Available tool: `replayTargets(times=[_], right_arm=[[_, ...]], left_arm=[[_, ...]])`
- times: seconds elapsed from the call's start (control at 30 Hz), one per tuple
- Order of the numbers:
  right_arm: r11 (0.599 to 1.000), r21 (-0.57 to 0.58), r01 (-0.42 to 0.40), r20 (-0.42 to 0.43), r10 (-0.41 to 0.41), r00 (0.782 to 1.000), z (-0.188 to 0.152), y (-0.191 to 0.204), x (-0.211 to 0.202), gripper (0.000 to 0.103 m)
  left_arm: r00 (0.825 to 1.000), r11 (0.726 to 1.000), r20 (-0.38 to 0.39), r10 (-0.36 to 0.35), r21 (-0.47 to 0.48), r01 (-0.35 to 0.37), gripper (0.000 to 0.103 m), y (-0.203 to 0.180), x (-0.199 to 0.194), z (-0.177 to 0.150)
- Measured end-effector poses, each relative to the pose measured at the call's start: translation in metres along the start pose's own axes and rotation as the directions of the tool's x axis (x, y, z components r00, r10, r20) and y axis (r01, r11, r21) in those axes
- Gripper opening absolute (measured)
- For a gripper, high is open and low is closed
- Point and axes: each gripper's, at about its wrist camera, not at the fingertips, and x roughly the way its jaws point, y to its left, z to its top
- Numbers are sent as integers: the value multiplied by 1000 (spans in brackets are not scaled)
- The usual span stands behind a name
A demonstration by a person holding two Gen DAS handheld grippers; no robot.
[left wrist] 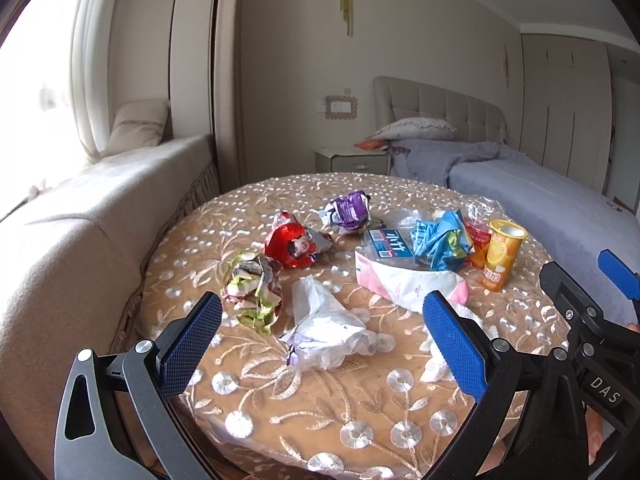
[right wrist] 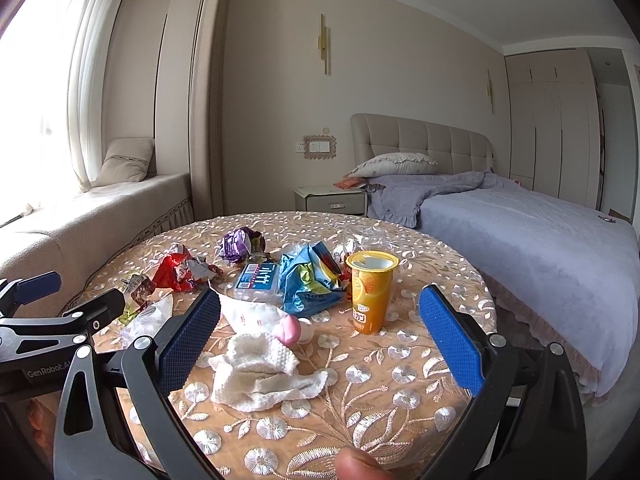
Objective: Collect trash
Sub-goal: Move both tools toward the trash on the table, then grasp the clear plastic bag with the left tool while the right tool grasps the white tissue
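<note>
Trash lies on a round table (left wrist: 320,392) with an embroidered cloth. In the left wrist view: a crumpled green wrapper (left wrist: 253,290), a red wrapper (left wrist: 294,243), a purple wrapper (left wrist: 347,211), a clear plastic bag (left wrist: 322,322), a blue wrapper (left wrist: 438,242) and an orange cup (left wrist: 502,254). My left gripper (left wrist: 320,352) is open, empty, just before the clear bag. In the right wrist view my right gripper (right wrist: 320,340) is open and empty over a white crumpled tissue (right wrist: 260,372); the orange cup (right wrist: 370,290) and blue wrapper (right wrist: 308,280) lie beyond.
A white-and-pink packet (left wrist: 404,284) and a clear box with a blue label (right wrist: 256,282) lie mid-table. A bed (right wrist: 520,232) stands to the right, a cushioned window seat (left wrist: 80,216) to the left, a nightstand (right wrist: 330,200) behind. A thumb (right wrist: 356,466) shows at the bottom edge.
</note>
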Motion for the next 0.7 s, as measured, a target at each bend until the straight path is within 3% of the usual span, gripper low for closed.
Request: replayTargets(times=[0.2,0.6,0.63,0.67,0.7], right_arm=[[998,-34,-54,-101,50,994,-16,15,29,99],[975,-163,-152,-311,96,946,-44,51,79,99],[972,-167,-166,-331,104,938,-46,53,81,98],[968,-159,-193,-342,129,931,-47,54,83,93],[968,-156,-199,-350,134,927,-48,54,84,88]], left_arm=[[996,1000,-80,26,1,-26,98,17,26,-12],[980,998,-194,-39,41,48,97,11,86,-21],[979,997,-199,-46,52,57,89,8,90,-20],[978,996,-203,-45,66,60,72,6,94,-20],[976,996,-214,-40,72,57,63,5,100,-20]])
